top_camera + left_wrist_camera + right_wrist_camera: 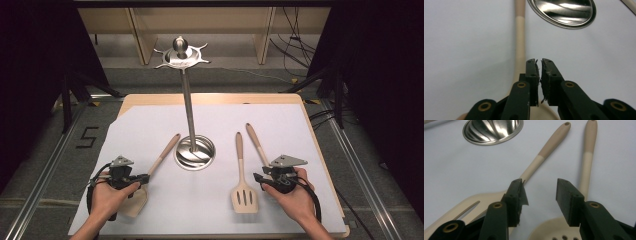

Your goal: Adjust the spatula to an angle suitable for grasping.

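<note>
The left gripper's fingers are together, just right of the spatula handle; the right gripper's stand apart.

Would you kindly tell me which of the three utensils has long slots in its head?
The slotted turner, lying between the stand's base and the right gripper.
</note>
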